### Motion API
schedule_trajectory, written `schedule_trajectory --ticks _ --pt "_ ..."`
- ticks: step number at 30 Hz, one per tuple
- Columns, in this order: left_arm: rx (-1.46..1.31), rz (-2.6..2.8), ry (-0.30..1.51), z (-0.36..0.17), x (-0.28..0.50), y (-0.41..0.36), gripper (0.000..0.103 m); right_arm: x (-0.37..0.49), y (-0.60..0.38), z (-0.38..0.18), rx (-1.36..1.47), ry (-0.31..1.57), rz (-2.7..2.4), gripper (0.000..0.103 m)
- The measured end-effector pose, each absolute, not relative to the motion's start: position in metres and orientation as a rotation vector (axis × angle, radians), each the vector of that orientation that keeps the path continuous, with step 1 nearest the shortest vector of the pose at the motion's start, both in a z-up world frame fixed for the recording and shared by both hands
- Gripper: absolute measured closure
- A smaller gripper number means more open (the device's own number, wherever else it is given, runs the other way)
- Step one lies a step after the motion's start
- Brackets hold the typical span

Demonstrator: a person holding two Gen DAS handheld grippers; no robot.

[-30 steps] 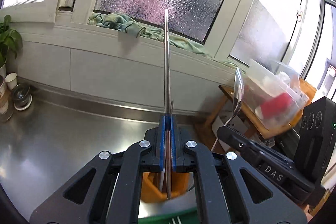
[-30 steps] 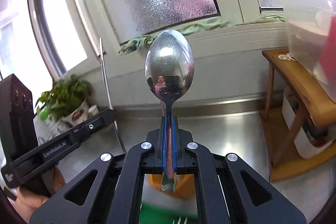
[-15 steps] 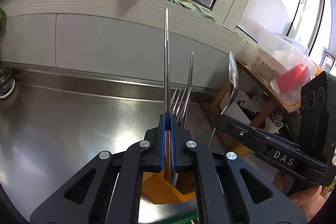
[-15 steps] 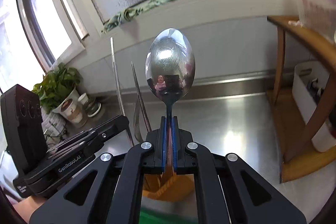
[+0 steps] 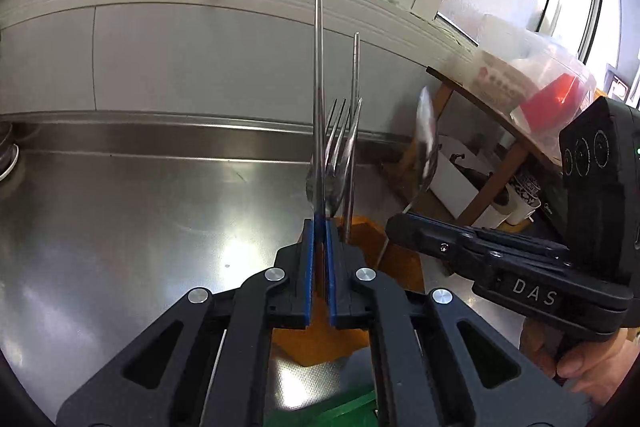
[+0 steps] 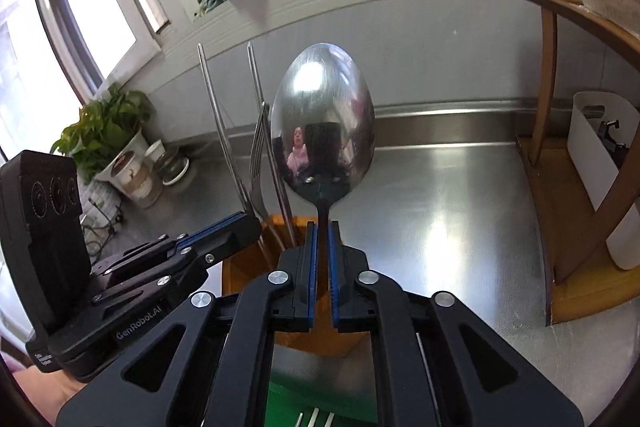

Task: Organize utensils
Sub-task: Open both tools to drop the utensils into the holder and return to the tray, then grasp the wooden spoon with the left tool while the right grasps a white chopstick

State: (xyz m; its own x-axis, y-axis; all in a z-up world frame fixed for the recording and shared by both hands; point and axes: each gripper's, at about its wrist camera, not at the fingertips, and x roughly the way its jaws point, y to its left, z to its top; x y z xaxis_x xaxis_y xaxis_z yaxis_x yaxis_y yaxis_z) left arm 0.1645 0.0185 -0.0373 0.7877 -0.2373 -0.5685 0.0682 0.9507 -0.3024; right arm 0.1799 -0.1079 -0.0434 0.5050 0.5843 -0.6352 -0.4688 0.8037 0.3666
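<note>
My left gripper (image 5: pixel 319 227) is shut on a thin metal chopstick (image 5: pixel 319 87) that stands upright just above the orange utensil holder (image 5: pixel 396 259). Forks (image 5: pixel 340 139) and a second chopstick (image 5: pixel 355 75) stand in the holder right behind it. My right gripper (image 6: pixel 322 227) holds a shiny spoon (image 6: pixel 322 123) by its handle, bowl up, over the same holder (image 6: pixel 248 267). Its jaws are opening, with the handle still between the pads. In the right wrist view the left gripper (image 6: pixel 248 223) reaches in from the left with its chopstick (image 6: pixel 212 107).
The holder stands on a steel counter (image 5: pixel 140 227), with a green mat (image 5: pixel 328 411) at the near edge. A potted plant (image 6: pixel 104 123) and cups sit at the far left. A wooden rack (image 6: pixel 580 187) with a white bin (image 6: pixel 600 167) and a plastic box (image 5: pixel 532 79) stands on the right.
Both grippers have come down with their utensils toward the orange holder. The forks and the second chopstick in it have come into view.
</note>
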Motion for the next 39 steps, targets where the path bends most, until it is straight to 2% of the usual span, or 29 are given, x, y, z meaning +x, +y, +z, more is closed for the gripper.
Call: schedule_trajectory --ticks 1,5,7,10,11,12,13,14,17,18,22,29,31,33,35,36,37,38,39 --pt "-0.287 -0.171 0.649 -0.036 0.164 0.020 0.096 0.180 -0.108 -0.044 0.157 0.840 0.642 0.095" --pt "-0.294 -0.159 0.637 -0.025 0.155 0.025 0.076 0.177 -0.112 -0.039 0.157 0.837 0.626 0.094" --pt "-0.300 -0.149 0.621 -0.016 0.148 0.030 0.074 0.173 -0.118 -0.031 0.166 0.829 0.625 0.094" --pt "-0.319 -0.115 0.594 0.001 0.130 0.043 0.056 0.165 -0.131 -0.015 0.178 0.813 0.628 0.091" --pt "-0.327 -0.099 0.593 0.006 0.123 0.047 0.044 0.162 -0.136 -0.008 0.183 0.814 0.632 0.078" --pt "-0.330 -0.091 0.594 0.010 0.119 0.050 0.037 0.157 -0.142 -0.001 0.190 0.818 0.640 0.064" --pt "-0.330 -0.085 0.599 0.015 0.113 0.053 0.034 0.153 -0.146 0.003 0.190 0.815 0.641 0.036" --pt "-0.328 -0.082 0.612 0.022 0.106 0.056 0.028 0.147 -0.151 0.009 0.184 0.806 0.636 0.026" --pt "-0.327 -0.081 0.683 0.032 0.090 0.058 0.012 0.131 -0.159 0.019 0.151 0.848 0.631 0.017" --pt "-0.337 -0.090 0.710 0.033 0.085 0.059 0.010 0.127 -0.161 0.019 0.148 0.873 0.629 0.009" --pt "-0.357 -0.148 0.822 0.035 0.065 0.053 0.008 0.105 -0.160 0.012 0.138 1.040 0.686 0.004" --pt "-0.404 -0.189 1.146 -0.007 0.043 0.038 0.008 0.075 -0.154 -0.025 0.078 1.304 0.662 0.004" --pt "-0.430 -0.201 1.225 -0.026 0.037 0.035 0.008 0.069 -0.153 -0.042 0.067 1.390 0.642 0.007" --pt "-0.438 -0.200 1.297 -0.044 0.032 0.033 0.009 0.064 -0.152 -0.060 0.063 1.477 0.616 0.020" --pt "-0.450 -0.200 1.343 -0.057 0.028 0.030 0.012 0.060 -0.152 -0.077 0.078 1.549 0.596 0.038" --pt "-0.445 -0.201 1.361 -0.063 0.025 0.028 0.019 0.059 -0.152 -0.082 0.081 1.568 0.583 0.045" --pt "-0.432 -0.198 1.378 -0.067 0.025 0.027 0.023 0.058 -0.151 -0.088 0.077 1.585 0.561 0.057" --pt "-0.422 -0.195 1.393 -0.071 0.024 0.025 0.031 0.057 -0.150 -0.091 0.073 1.595 0.551 0.066" --pt "-0.416 -0.191 1.406 -0.075 0.023 0.024 0.038 0.055 -0.148 -0.095 0.066 1.597 0.549 0.068"
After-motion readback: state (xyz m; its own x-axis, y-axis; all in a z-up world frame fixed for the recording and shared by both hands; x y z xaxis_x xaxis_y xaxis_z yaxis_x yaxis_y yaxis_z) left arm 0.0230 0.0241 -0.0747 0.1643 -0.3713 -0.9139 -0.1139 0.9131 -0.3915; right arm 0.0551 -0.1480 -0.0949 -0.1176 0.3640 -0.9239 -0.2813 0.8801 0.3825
